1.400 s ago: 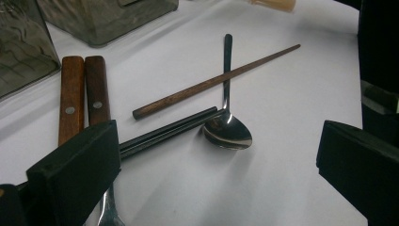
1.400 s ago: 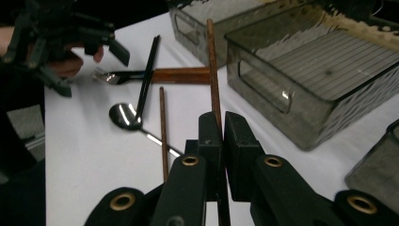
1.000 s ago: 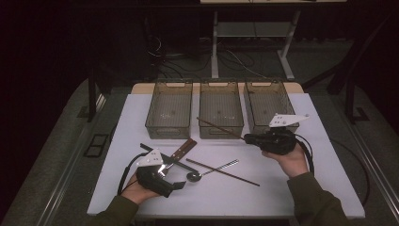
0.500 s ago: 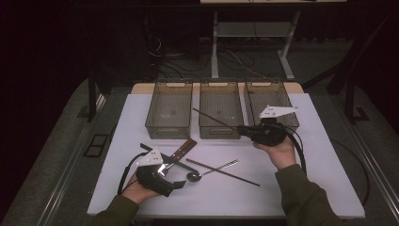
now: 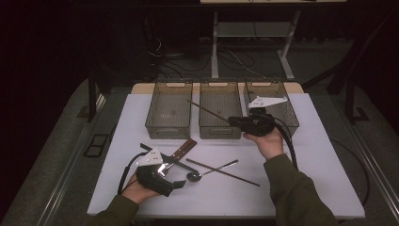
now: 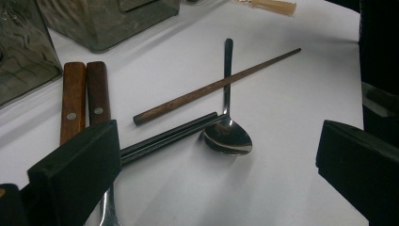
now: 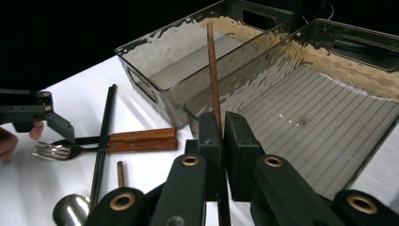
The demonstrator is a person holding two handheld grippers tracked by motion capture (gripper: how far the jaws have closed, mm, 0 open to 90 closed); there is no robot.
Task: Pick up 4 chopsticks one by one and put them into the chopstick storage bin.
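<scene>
My right gripper (image 5: pixel 232 121) is shut on a brown wooden chopstick (image 5: pixel 207 109), held above the front of the middle bin (image 5: pixel 219 131). In the right gripper view the chopstick (image 7: pixel 213 75) rises from between the pressed jaws (image 7: pixel 222 128) and points over the bins. My left gripper (image 5: pixel 176 175) rests low on the white table (image 5: pixel 306 179), open. Ahead of its open jaws (image 6: pixel 216 157) lie a spoon (image 6: pixel 229 137), a second brown chopstick (image 6: pixel 211 89), a pair of black chopsticks (image 6: pixel 169 136) and two wooden-handled utensils (image 6: pixel 84 99).
Three clear ribbed bins stand in a row at the back: left (image 5: pixel 168 128), middle and right (image 5: pixel 288 120). A fork (image 7: pixel 56 151) lies near the left gripper. Cables trail from both grippers. The table's edges drop to dark floor.
My right gripper has carried the chopstick leftward and slightly up, from in front of the right bin to the front of the middle bin. The left gripper has stayed put.
</scene>
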